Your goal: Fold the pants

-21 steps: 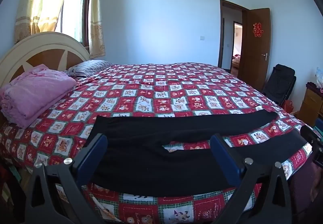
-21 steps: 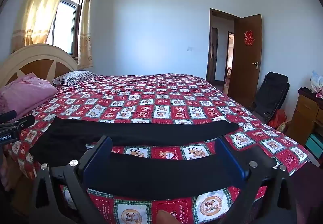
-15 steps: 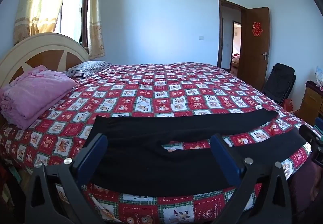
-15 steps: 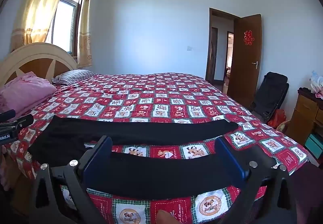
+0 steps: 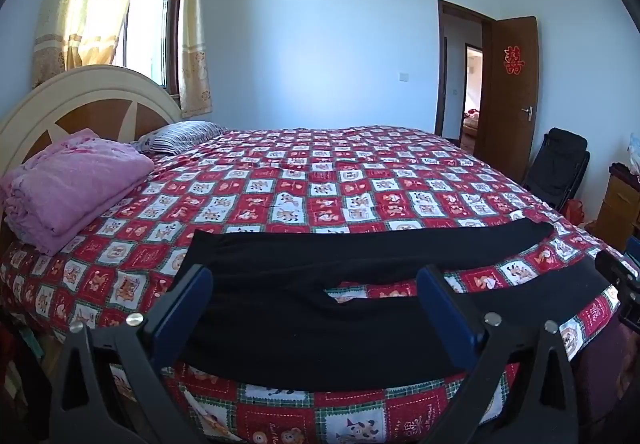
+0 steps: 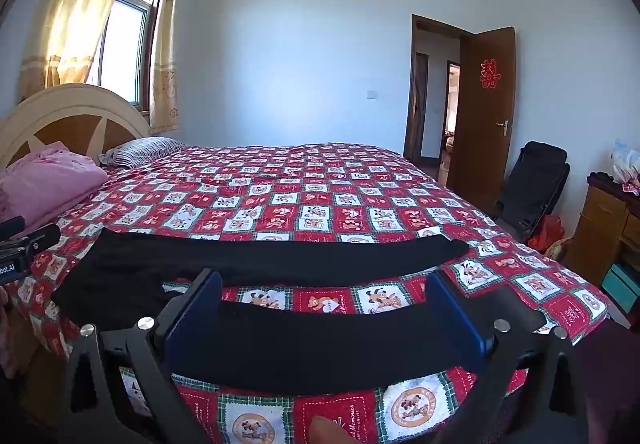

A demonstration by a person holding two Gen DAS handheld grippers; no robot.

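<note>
Through your left wrist camera, the left tongs (image 5: 316, 280) stand spread as wide as they go, with nothing pinched between the blue pads (image 5: 440, 300). Just ahead of and below them the black pants (image 5: 304, 308) lie flat on the bed (image 5: 320, 180), along its near edge, with the waist end toward the left pad and both legs running off to the right. The legs are parted, and a wedge of the red patterned quilt shows between them just inside the right pad. Well off to the left sits a folded pink blanket (image 5: 72, 184) (no part of this job).

Through your right wrist camera, the right tongs (image 6: 324, 284) are likewise fully spread and hold nothing. The near leg of the pants (image 6: 320, 340) stretches across directly in front of both pads, and the far leg lies beyond it with a strip of quilt between. The leg ends sit past your right pad, toward the foot of the bed (image 6: 360, 180).

By my reading you are at the very start: the pants are laid out smooth but not a single fold is made. Bringing one leg over the other, then doubling the length, is all still ahead of you.
</note>
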